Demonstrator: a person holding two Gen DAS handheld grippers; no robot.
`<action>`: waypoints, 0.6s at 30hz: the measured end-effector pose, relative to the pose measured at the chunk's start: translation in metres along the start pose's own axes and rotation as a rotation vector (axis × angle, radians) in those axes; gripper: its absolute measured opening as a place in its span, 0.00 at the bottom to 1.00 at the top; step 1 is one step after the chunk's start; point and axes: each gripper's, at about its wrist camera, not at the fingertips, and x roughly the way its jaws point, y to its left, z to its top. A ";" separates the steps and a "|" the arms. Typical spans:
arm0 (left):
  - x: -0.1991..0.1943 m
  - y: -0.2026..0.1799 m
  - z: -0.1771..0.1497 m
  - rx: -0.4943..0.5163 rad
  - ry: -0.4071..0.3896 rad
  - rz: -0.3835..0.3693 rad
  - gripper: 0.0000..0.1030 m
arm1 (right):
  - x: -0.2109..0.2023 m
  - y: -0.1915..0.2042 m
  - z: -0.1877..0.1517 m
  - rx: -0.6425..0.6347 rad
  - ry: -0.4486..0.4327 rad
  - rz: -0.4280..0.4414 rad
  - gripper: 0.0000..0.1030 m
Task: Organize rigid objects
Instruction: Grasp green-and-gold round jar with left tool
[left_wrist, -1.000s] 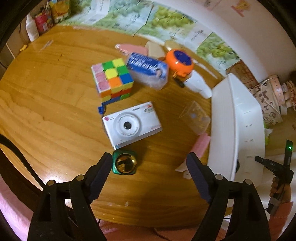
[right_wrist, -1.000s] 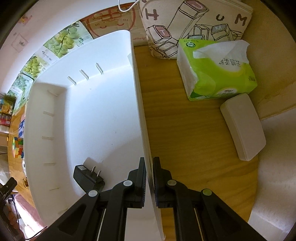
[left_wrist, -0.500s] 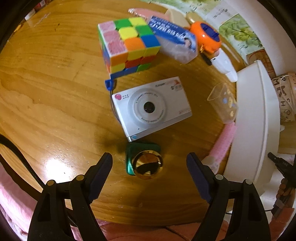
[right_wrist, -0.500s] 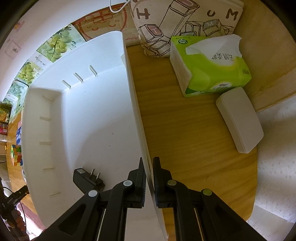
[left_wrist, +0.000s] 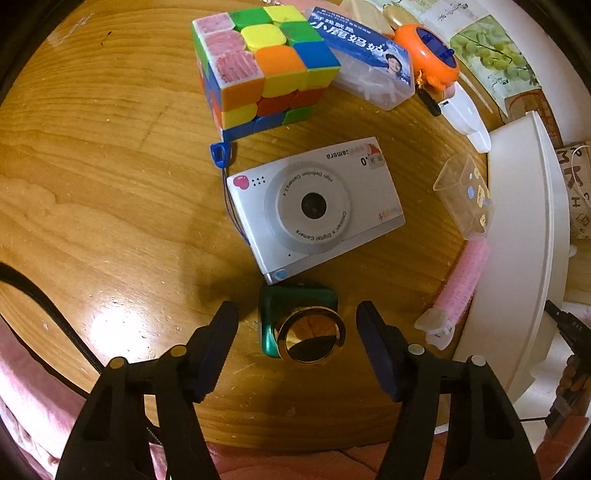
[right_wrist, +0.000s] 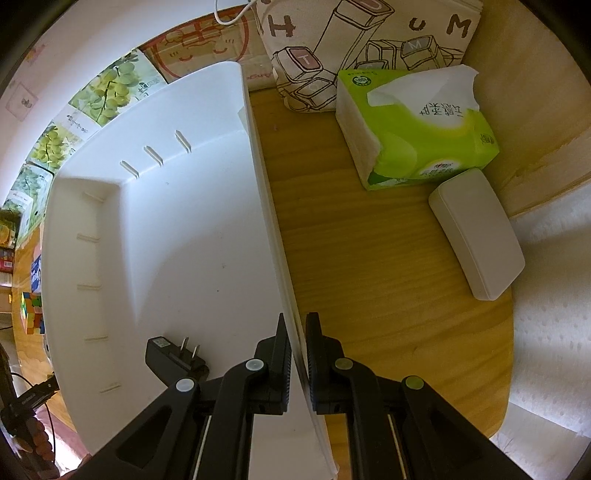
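My left gripper is open, its fingers on either side of a small green bottle with a gold cap on the round wooden table. Just beyond it lies a white toy digital camera, then a colour cube. My right gripper is shut on the right wall of a white plastic bin. A black plug adapter lies inside the bin. The bin also shows in the left wrist view.
On the table: a clear box with a blue label, an orange round toy, a clear cup, a pink hair roller. Right of the bin: a green tissue pack, a white case, a printed bag.
My left gripper has moved forward and down over the table; the green bottle now lies between its open fingers. The right gripper stays clamped on the bin wall.
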 end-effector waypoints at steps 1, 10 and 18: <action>0.001 -0.002 0.000 0.006 -0.001 0.007 0.63 | 0.000 0.000 0.000 -0.001 0.000 0.001 0.07; 0.000 -0.007 0.001 -0.005 -0.011 0.019 0.44 | 0.000 -0.001 -0.001 -0.008 -0.002 0.009 0.07; -0.001 -0.004 -0.008 0.004 -0.012 0.042 0.44 | -0.002 -0.001 -0.002 -0.030 0.000 0.016 0.07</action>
